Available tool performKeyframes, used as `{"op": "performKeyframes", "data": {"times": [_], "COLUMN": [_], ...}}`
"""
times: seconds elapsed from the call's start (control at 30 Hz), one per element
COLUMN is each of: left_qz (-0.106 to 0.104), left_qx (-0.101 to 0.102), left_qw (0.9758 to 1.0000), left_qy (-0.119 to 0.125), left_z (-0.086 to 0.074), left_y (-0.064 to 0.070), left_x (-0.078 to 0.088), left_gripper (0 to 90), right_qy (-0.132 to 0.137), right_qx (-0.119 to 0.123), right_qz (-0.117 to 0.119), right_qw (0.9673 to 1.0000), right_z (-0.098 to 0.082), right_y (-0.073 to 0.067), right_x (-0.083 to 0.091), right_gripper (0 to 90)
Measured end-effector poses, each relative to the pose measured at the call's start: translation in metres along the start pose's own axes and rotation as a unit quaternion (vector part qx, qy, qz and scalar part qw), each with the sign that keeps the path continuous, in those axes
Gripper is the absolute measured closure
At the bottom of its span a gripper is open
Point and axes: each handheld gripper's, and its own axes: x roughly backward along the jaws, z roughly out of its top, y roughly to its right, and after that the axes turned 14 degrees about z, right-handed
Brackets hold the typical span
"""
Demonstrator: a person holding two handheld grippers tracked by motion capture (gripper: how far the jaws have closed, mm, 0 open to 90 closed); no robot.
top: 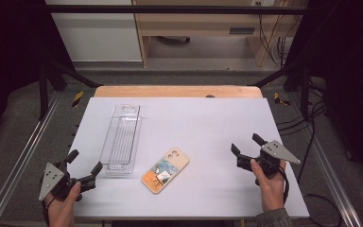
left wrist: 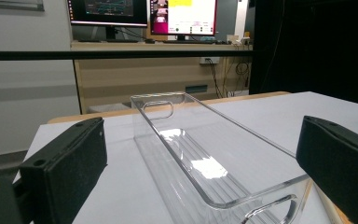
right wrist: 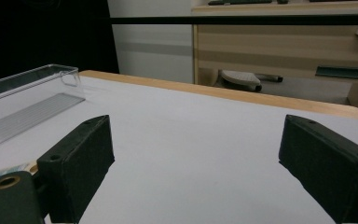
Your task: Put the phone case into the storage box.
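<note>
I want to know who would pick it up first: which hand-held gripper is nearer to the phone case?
Left, narrowly. The left hand-held gripper sits just left of the phone case, beyond the clear tray's near end; the right hand-held gripper is farther off to its right.

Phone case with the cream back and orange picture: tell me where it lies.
In the high view the cream phone case lies flat on the white table, near its front edge, just right of the clear plastic tray.

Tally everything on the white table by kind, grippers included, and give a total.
Clear plastic tray: 1
Phone case with a printed back: 1
Hand-held grippers: 2, the left gripper and the right gripper, both open and empty
Total: 4
</note>
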Motion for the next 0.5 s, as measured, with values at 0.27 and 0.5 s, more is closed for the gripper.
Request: {"op": "performKeyframes", "data": {"times": [0.27, 0.5], "left_qz": [-0.005, -0.008], "left_qx": [-0.001, -0.005], "left_qw": [1.0, 0.9999], "left_qy": [-0.002, -0.002], "left_z": [0.0, 0.001], "left_y": [0.001, 0.004], "left_x": [0.0, 0.001], "left_gripper": [1.5, 1.4], "right_qy": [0.004, -0.001], "right_qx": [0.008, 0.013], "right_qz": [0.003, -0.004], "right_qw": [1.0, 0.9999], "right_z": [-0.008, -0.026], "right_y": [-0.003, -0.005], "right_x": [0.01, 0.019], "right_gripper": [8.4, 6.8]}}
